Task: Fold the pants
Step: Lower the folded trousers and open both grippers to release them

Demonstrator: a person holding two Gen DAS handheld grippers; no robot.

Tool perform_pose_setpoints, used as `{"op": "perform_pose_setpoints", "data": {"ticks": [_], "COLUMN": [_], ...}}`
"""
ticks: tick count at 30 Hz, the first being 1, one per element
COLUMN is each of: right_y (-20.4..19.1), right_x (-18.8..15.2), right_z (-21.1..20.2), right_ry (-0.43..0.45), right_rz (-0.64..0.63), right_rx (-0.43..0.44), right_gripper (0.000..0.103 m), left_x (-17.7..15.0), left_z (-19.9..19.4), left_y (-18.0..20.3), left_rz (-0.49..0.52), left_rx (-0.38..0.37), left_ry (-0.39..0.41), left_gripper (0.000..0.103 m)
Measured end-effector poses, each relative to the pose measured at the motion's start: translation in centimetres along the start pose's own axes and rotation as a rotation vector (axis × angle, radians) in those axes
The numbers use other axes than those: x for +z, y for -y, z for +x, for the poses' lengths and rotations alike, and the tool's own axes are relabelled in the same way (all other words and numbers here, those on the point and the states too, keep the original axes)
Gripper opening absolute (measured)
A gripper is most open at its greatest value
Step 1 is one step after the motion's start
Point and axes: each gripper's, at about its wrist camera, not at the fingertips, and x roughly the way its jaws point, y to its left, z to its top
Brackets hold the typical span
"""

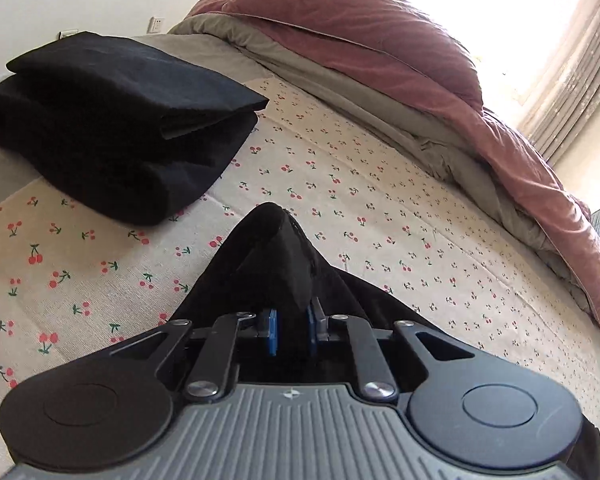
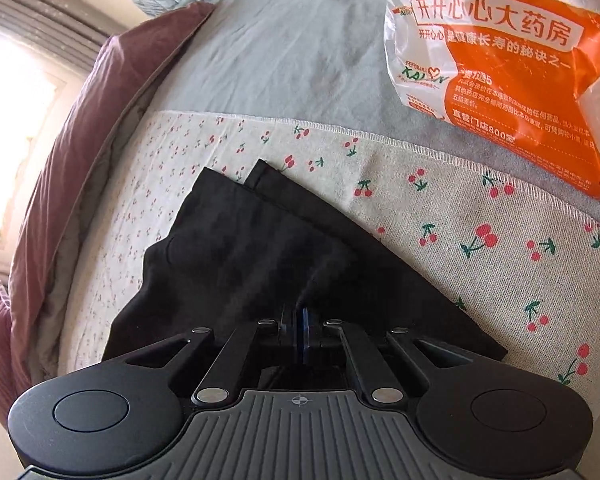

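Black pants (image 2: pixel 252 240) lie spread on a cherry-print cloth (image 2: pixel 460 208), with two hem corners pointing away from me. My right gripper (image 2: pixel 297 332) is shut on the near edge of the pants, its blue pads pressed together around the fabric. In the left wrist view a bunched peak of the same black fabric (image 1: pixel 276 256) rises from my left gripper (image 1: pixel 291 320), which is shut on it, cloth filling the space between its blue pads. The rest of the pants hangs out of sight under that gripper.
A folded stack of black clothing (image 1: pixel 112 120) lies on the cherry-print cloth (image 1: pixel 380 200) to the left. A pink and grey duvet (image 1: pixel 360 32) is heaped along the far side. An orange and white plastic bag (image 2: pixel 500 72) sits on the grey sheet (image 2: pixel 280 60).
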Motion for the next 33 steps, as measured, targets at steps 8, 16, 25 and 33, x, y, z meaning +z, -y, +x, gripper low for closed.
{"op": "perform_pose_setpoints", "data": {"ticks": [8,16,25,33], "right_y": [-3.2,2.2,3.3,4.2], "right_x": [1.6,-1.0,-2.1,-1.9], "right_z": [-6.5,-4.5,-4.8,-4.9], "right_ry": [0.087,0.014,0.024,0.033], "right_rz": [-0.064,-0.127,-0.199,-0.196], "right_rx": [0.165,0.009,-0.009,-0.009], "right_gripper": [0.001,0.001,0.001,0.001], "left_x": [-0.4,-6.0,-7.4,-7.8], "left_z": [-7.3,-4.4,-5.4,-5.7], "left_y": [-4.8,-8.6,-8.9,-9.8], "left_rz": [-0.097,-0.002,0.012,-0.012], "left_rx": [-0.116,0.003,0.011,-0.017], "left_ry": [0.062,-0.089,-0.082,-0.082], "left_gripper": [0.003,0.003,0.009,0.014]}}
